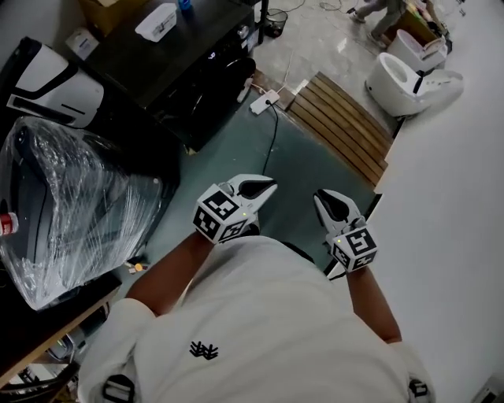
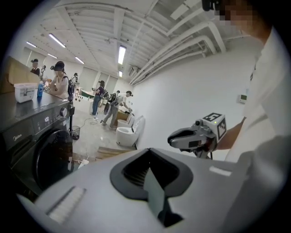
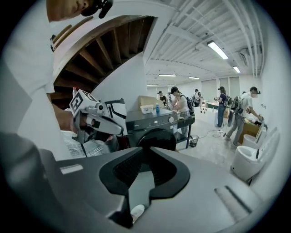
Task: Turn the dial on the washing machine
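Note:
The dark front-loading washing machine (image 1: pixel 177 67) stands at the far left of the room, several steps from me. Its round dial (image 3: pixel 171 119) sits on the top front panel and also shows as the dial (image 2: pixel 64 111) in the left gripper view. Both grippers hang in the air in front of my chest, far from the machine. My left gripper (image 1: pixel 268 186) has its jaws together and holds nothing. My right gripper (image 1: pixel 324 197) is beside it, with a narrow gap through which the floor shows and nothing between its jaws. Each gripper view shows the other gripper, the right gripper (image 2: pixel 172 138) and the left gripper (image 3: pixel 119 132).
A white box (image 1: pixel 156 21) and a blue bottle lie on top of the machine. A plastic-wrapped appliance (image 1: pixel 71 205) stands at my left. A slatted wooden platform (image 1: pixel 342 126), a power strip (image 1: pixel 264 101) with its cable, and white toilets (image 1: pixel 409 79) lie ahead. A white wall (image 1: pixel 449 236) runs along the right. Several people stand farther back.

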The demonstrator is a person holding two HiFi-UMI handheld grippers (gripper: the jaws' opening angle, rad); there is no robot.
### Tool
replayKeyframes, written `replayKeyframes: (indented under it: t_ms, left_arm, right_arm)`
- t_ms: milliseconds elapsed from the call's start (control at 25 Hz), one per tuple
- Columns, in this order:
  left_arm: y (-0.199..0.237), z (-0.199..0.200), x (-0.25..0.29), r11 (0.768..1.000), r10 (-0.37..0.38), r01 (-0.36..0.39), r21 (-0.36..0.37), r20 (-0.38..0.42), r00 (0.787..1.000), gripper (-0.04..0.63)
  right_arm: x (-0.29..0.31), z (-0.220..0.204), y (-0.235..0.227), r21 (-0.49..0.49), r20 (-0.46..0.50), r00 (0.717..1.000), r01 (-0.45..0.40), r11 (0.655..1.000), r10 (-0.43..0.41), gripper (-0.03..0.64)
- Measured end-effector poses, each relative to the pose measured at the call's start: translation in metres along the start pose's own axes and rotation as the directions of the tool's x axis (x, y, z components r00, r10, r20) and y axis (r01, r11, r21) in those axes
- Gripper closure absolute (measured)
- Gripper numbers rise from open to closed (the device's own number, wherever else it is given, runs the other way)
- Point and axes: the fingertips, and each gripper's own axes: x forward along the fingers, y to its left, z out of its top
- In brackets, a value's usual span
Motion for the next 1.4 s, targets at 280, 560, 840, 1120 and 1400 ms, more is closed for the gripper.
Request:
replayKeyframes:
  t_ms: [280,560,840,1120,1400]
  left_arm:
    - [0.070,0.036,-0.008,0.994,0.112,-0.111,-0.013,0.049,0.993,0.538]
    - [0.139,0.045,-0.015,0.950,0.303,-0.294,-0.106,0.081,0.950,0.538]
    - [0.210,0.083,-0.001,0.837,0.536,-0.510,-0.201,0.108,0.837,0.537]
    - [0.244,0.125,0.046,0.733,0.660,-0.614,-0.293,0.086,0.746,0.537]
    - [0.247,0.148,0.051,0.570,0.804,-0.726,-0.385,0.080,0.589,0.537]
  right_arm:
    - [0.081,0.045,-0.031,-0.085,-0.028,0.994,-0.107,0.991,0.105,0.586]
    - [0.169,0.085,-0.069,-0.170,-0.041,0.970,-0.243,0.955,0.239,0.572]
    - [0.265,0.120,-0.137,-0.276,-0.109,0.907,-0.421,0.864,0.407,0.569]
    - [0.360,0.142,-0.218,-0.357,-0.186,0.856,-0.517,0.778,0.483,0.540]
    - [0.451,0.156,-0.244,-0.387,-0.205,0.822,-0.567,0.727,0.532,0.540]
